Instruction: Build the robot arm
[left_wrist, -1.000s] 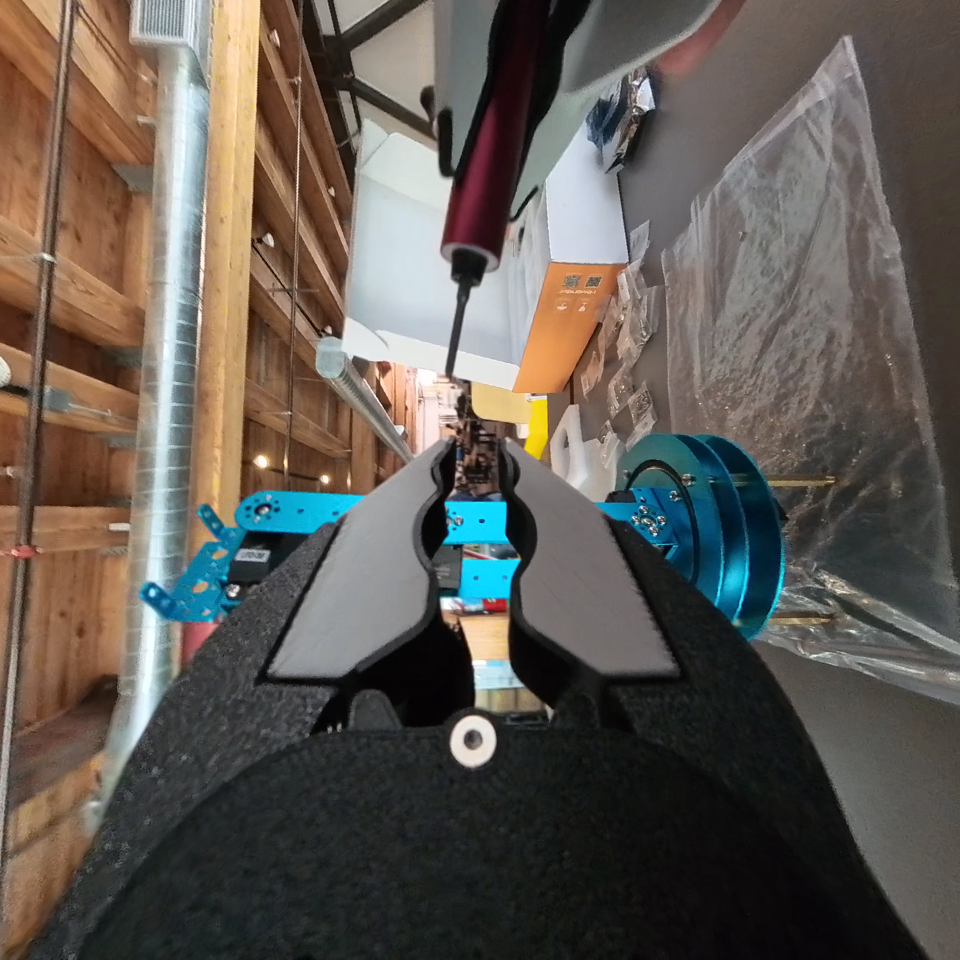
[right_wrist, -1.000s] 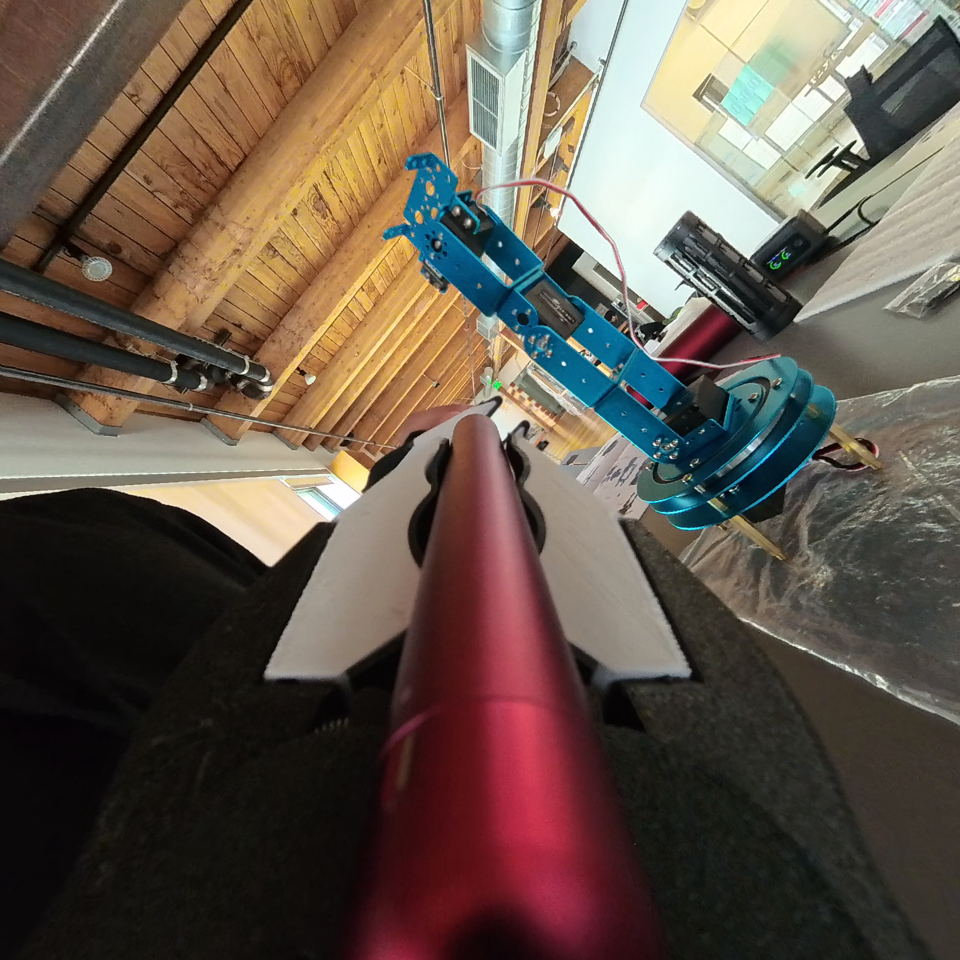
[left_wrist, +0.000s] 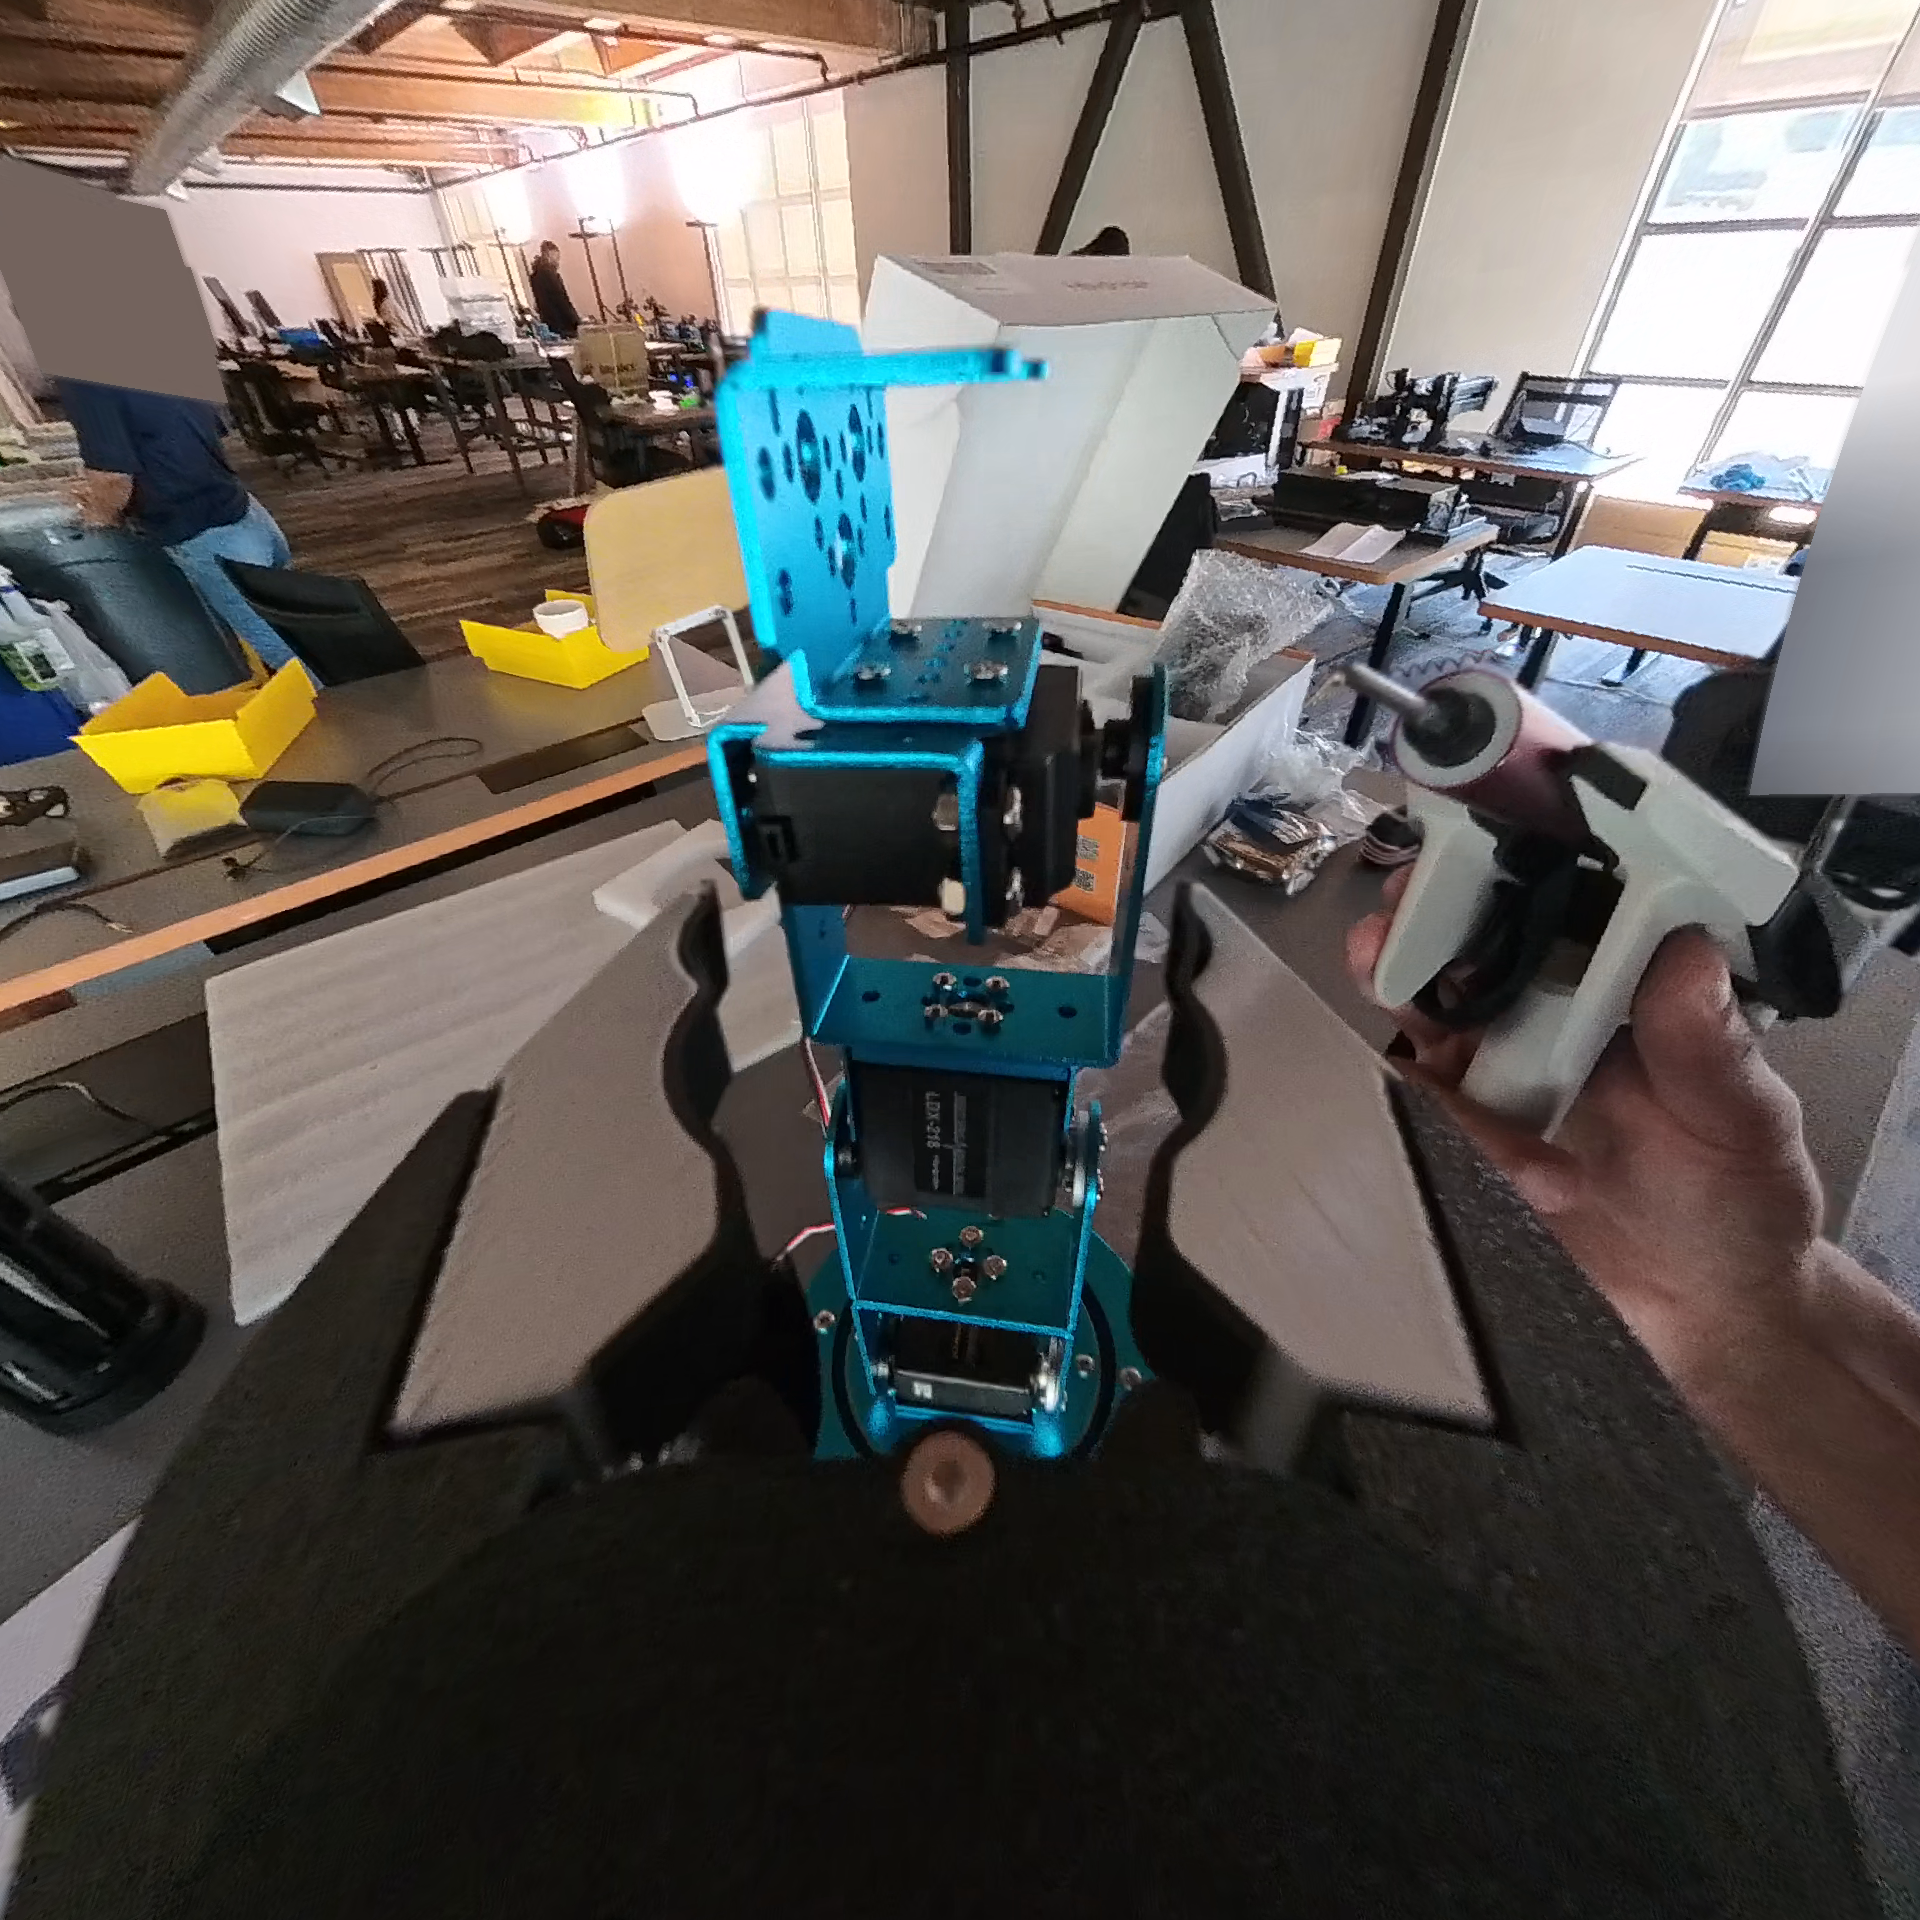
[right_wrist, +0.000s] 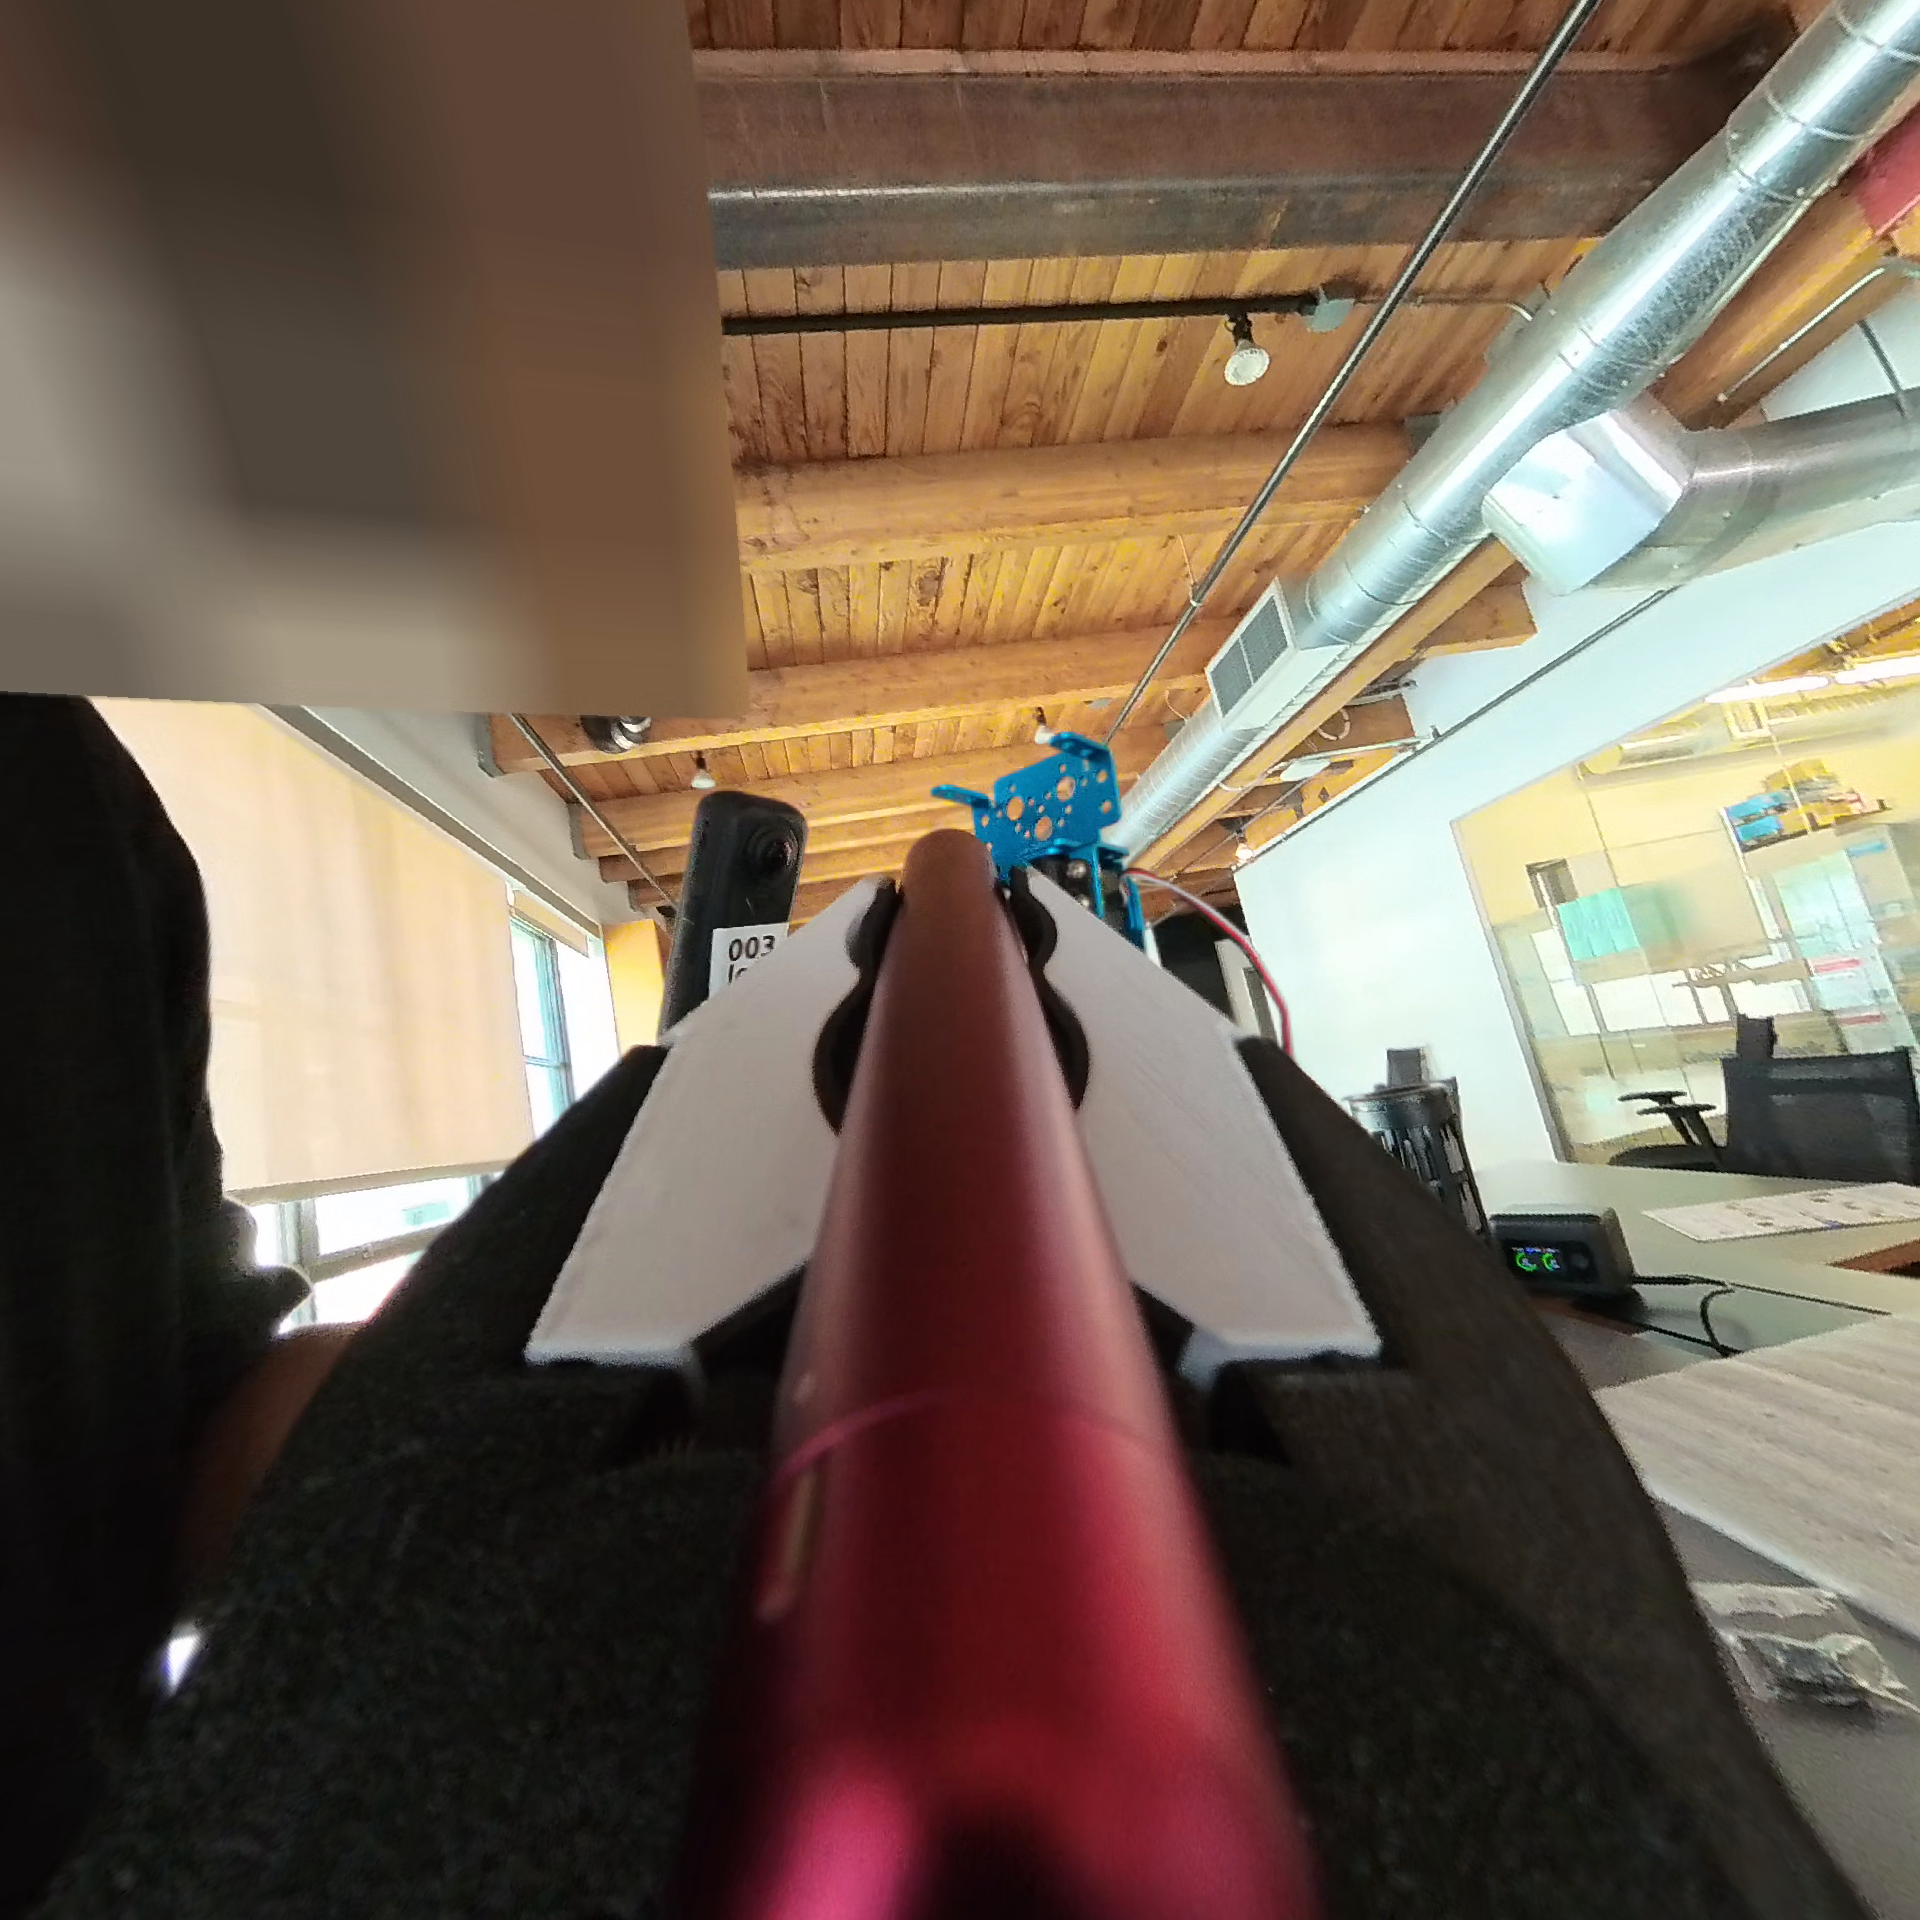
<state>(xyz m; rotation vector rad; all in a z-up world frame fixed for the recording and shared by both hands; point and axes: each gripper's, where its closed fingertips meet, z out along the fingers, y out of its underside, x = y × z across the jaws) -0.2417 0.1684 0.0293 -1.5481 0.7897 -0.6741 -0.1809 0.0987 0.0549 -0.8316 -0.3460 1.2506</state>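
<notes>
A blue metal robot arm (left_wrist: 935, 831) with black servos stands upright on its round blue base (left_wrist: 966, 1340). My left gripper (left_wrist: 945, 914) is open, its dark fingers (left_wrist: 582, 1195) on either side of the arm's lower links without touching them. My right gripper (right_wrist: 951, 883), with white fingers (right_wrist: 727, 1174), is shut on a dark red electric screwdriver (right_wrist: 966, 1299). In the left wrist view that gripper (left_wrist: 1507, 821) is held by a hand (left_wrist: 1662, 1101) to the right of the arm, screwdriver (left_wrist: 1455, 727) bit pointing up and left. The arm's top bracket (right_wrist: 1049, 816) shows just beyond the screwdriver's tip.
An open white box (left_wrist: 1039, 436) stands behind the arm, with bags of small parts (left_wrist: 1278, 842) to its right. A white foam sheet (left_wrist: 416, 1039) and yellow trays (left_wrist: 197, 727) lie at left. A person (left_wrist: 166, 488) stands far left. A black camera (right_wrist: 727, 894) rises beside my right fingers.
The left wrist view has rolled from sideways to level and its fingers have opened wide around the arm. The right gripper with the screwdriver has moved from over the arm to its right side.
</notes>
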